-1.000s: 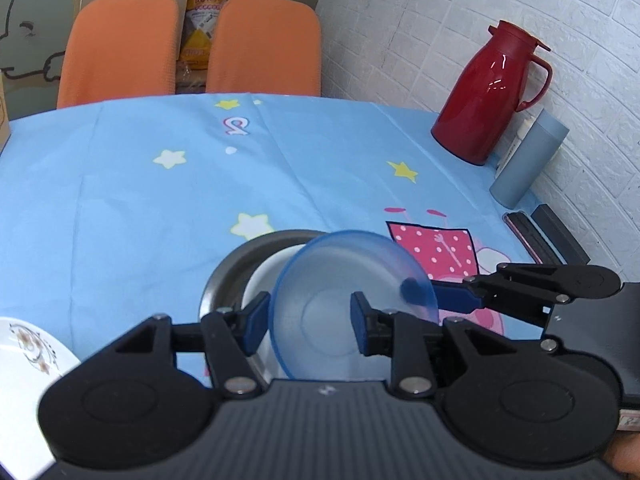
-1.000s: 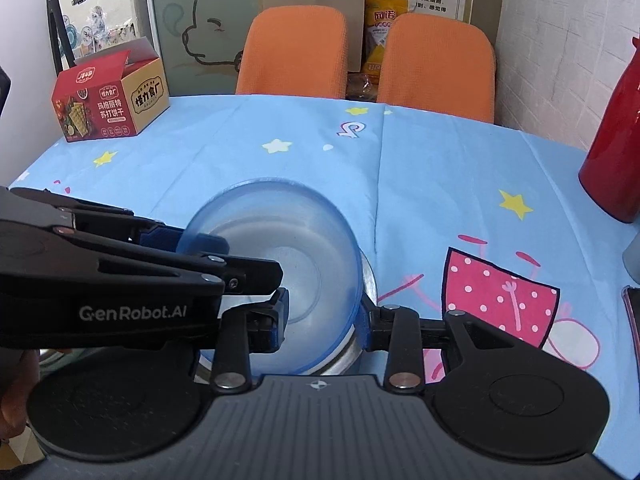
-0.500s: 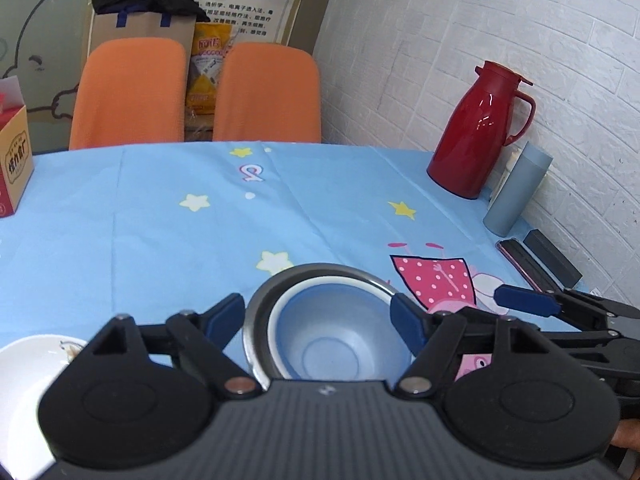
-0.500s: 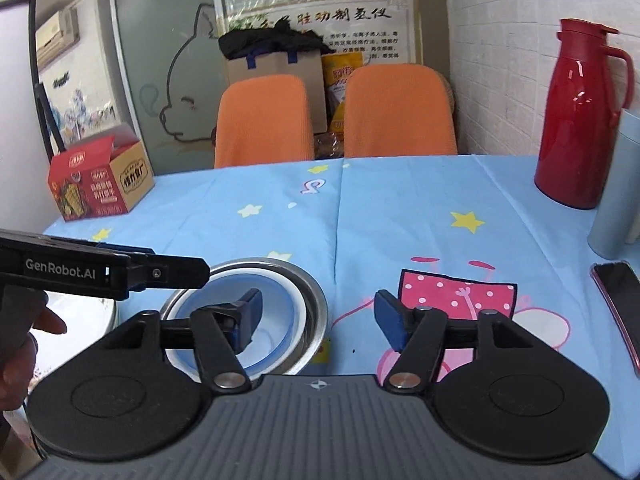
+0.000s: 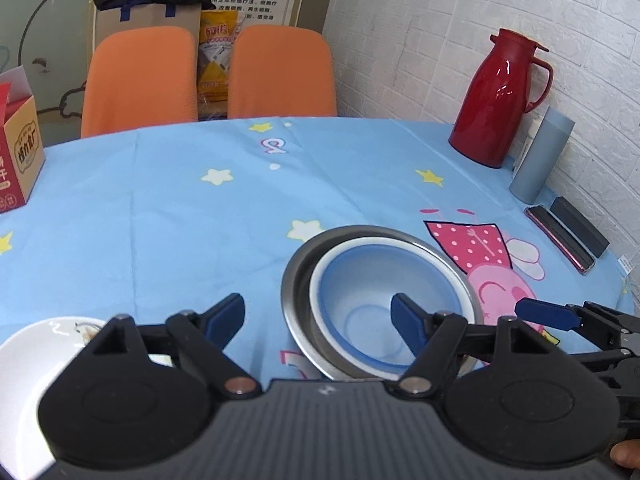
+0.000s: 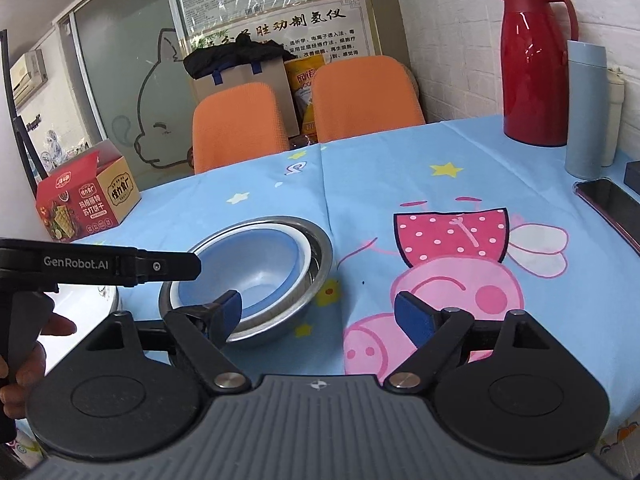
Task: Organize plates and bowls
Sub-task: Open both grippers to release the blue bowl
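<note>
With the blue bowl nested in the white bowl inside the steel bowl near mid-bench, my left claw and right claw gape empty; the white plate, near left, remains unstacked.

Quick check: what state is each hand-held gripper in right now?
Left hand-held gripper: open, holding nothing, jaws just opened.
Right hand-held gripper: open, holding nothing, jaws just opened; the blue bowl sits free in the metal bowl.
</note>
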